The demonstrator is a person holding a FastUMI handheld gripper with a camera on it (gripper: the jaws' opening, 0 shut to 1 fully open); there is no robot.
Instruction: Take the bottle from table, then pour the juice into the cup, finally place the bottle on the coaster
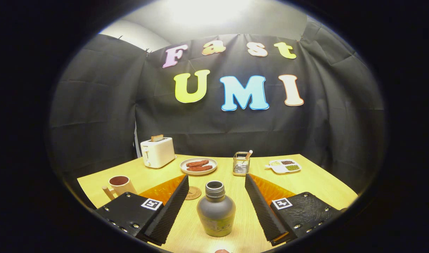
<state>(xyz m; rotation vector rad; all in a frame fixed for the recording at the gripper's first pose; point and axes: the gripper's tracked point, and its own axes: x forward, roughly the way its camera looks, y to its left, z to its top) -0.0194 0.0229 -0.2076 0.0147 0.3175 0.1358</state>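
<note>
In the gripper view nothing of the task looks done: the grey, round-shouldered bottle with an open neck [216, 209] stands upright on the pale wooden table [316, 186], not yet grasped. The gripper [216, 207] is spread wide, the bottle between its fingers and touching neither. Taking, pouring and placing are all left. The cream mug with a handle [120, 184] sits beyond the left finger; the round wooden coaster [193, 193] lies just beside that finger's tip.
</note>
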